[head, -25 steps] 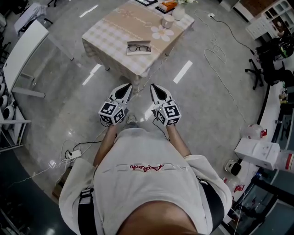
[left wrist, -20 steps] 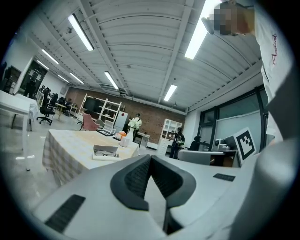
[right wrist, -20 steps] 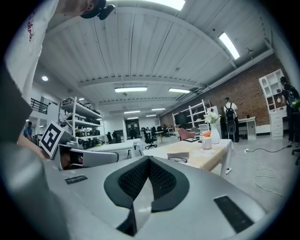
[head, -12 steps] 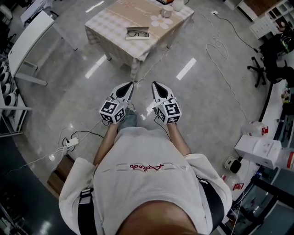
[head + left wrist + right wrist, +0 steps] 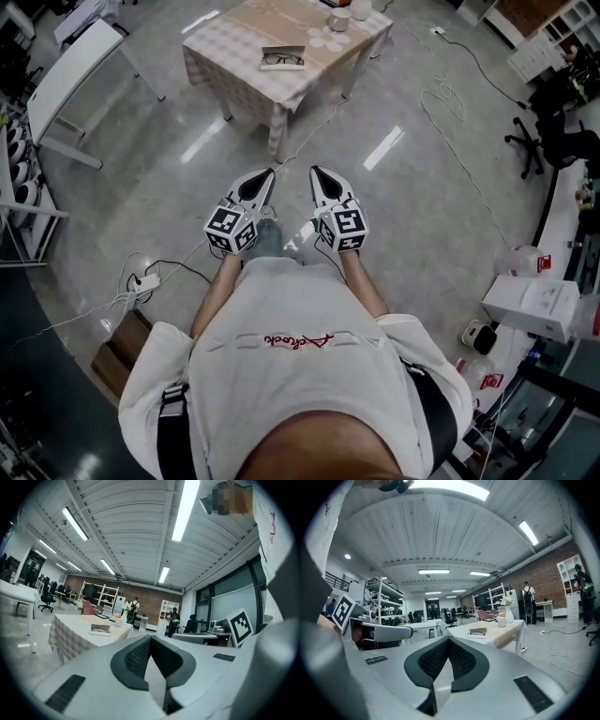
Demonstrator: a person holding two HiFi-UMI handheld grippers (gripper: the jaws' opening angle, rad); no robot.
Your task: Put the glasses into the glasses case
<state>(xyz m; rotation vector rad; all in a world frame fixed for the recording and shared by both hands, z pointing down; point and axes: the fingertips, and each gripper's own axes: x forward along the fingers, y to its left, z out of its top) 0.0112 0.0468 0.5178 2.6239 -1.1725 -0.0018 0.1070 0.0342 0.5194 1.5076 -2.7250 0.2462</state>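
The person stood on the grey floor (image 5: 441, 216), well away from the worktop (image 5: 234, 47), which sat at the top centre of the head view under a checked cloth. The glasses (image 5: 283, 58) lay on the pale glasses case (image 5: 281, 67) near the worktop's near edge; at this range it could not be told whether the case was open or shut. The left gripper view showed the same pair at centre left, the glasses (image 5: 101, 627) resting on the case (image 5: 100, 632). In the right gripper view the case (image 5: 477, 632) appeared just right of centre.

Both grippers were held side by side in front of the person's chest, near the middle of the head view, and pointed toward the worktop. The left gripper (image 5: 267, 173) had its jaws pressed together with nothing between them, as its own view (image 5: 150, 637) made plain. The right gripper (image 5: 315, 172) was likewise closed and empty (image 5: 449, 639).

A white cup (image 5: 339, 20) stood at the far right end of the worktop. A white desk (image 5: 70, 80) stood at the upper left of the head view. A loose cable (image 5: 450, 103) trailed over the floor at the upper right, a power strip (image 5: 145, 279) lay at the left, and a white box (image 5: 532, 307) sat at the right edge.
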